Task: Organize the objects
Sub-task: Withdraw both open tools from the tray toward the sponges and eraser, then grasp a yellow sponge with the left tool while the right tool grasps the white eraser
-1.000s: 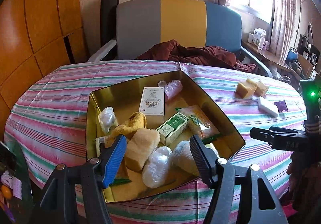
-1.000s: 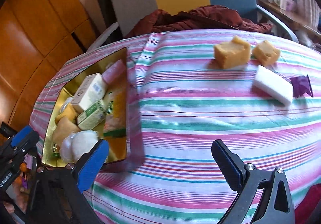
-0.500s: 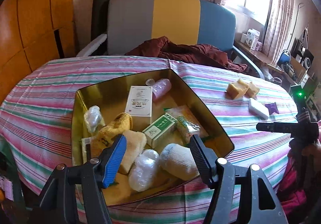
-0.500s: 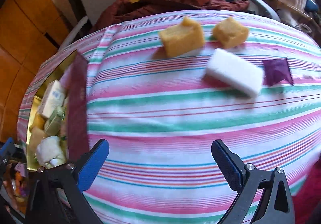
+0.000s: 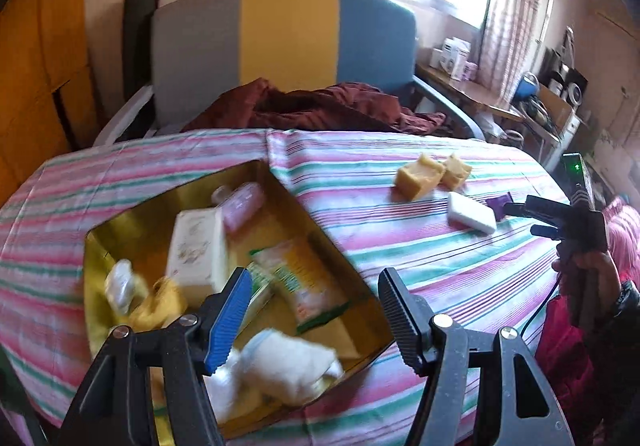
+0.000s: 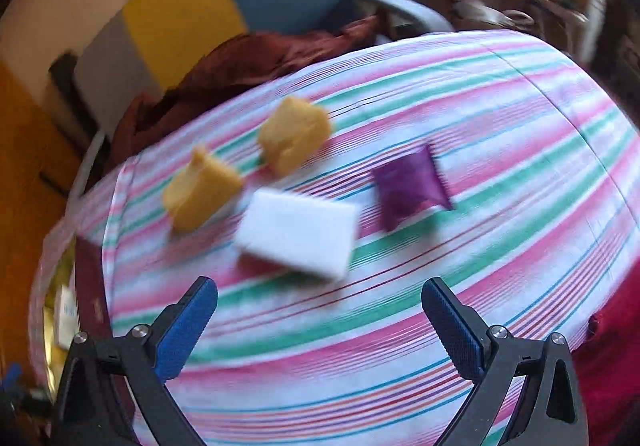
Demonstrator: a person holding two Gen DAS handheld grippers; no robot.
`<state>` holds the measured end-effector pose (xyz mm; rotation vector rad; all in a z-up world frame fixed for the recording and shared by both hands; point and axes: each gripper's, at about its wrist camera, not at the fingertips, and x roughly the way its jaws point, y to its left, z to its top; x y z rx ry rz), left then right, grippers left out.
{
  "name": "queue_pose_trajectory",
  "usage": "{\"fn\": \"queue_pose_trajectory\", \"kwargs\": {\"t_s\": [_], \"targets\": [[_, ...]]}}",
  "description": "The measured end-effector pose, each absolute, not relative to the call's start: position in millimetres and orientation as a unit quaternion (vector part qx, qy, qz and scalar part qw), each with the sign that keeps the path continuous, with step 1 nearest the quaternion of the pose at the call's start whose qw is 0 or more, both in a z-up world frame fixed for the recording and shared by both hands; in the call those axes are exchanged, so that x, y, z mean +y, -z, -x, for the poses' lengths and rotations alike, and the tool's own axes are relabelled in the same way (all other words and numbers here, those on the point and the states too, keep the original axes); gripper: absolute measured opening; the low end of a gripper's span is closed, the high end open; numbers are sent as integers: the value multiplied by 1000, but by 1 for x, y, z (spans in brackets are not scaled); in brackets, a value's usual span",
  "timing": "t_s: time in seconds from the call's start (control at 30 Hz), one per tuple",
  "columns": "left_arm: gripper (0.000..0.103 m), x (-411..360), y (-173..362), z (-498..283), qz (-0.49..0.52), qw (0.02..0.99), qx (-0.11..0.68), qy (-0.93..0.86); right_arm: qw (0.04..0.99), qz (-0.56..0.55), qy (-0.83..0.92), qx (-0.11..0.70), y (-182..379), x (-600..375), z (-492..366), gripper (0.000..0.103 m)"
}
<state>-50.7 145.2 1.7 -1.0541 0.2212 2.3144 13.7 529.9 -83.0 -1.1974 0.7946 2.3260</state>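
Note:
A gold tin [image 5: 352, 266] sits on the striped tablecloth, holding a cream box [image 5: 196, 246], a pink bottle [image 5: 244, 202], snack packets and white wrapped bundles. My left gripper [image 5: 316, 310] hovers open over its near right corner with nothing between its fingers. To the right lie two yellow sponge blocks [image 6: 202, 192] [image 6: 294, 138], a white block [image 6: 296, 234] and a purple packet [image 6: 410, 186]. My right gripper [image 6: 320, 310] stands open just short of the white block, apart from it and holding nothing. It also shows in the left wrist view, right gripper [image 5: 528, 218], held by a hand [image 5: 584, 270].
A chair [image 5: 288, 42] with a grey, yellow and blue back stands behind the table, with a maroon cloth [image 5: 312, 110] draped on its seat. A cluttered shelf [image 5: 480, 94] runs along the right wall under the window. The tin's dark red outer wall [image 6: 86, 286] shows at the left.
My right gripper has swung right across the table and rolled; the white block and sponges now sit close before it. My left gripper has drifted right, so the tin sits further left.

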Motion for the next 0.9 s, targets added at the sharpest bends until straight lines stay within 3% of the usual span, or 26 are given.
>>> {"fn": "queue_pose_trajectory", "kwargs": {"t_s": [0.27, 0.43, 0.77, 0.9], "targets": [[67, 235, 2, 68, 398, 349, 143, -836, 218, 406, -812, 358, 83, 557, -29, 103], [78, 292, 16, 79, 398, 375, 191, -815, 215, 402, -810, 369, 82, 559, -32, 103], [86, 380, 45, 111, 379, 425, 244, -785, 206, 407, -792, 405, 91, 566, -34, 103], [101, 405, 60, 129, 388, 430, 255, -774, 195, 412, -796, 398, 90, 561, -30, 103]]}}
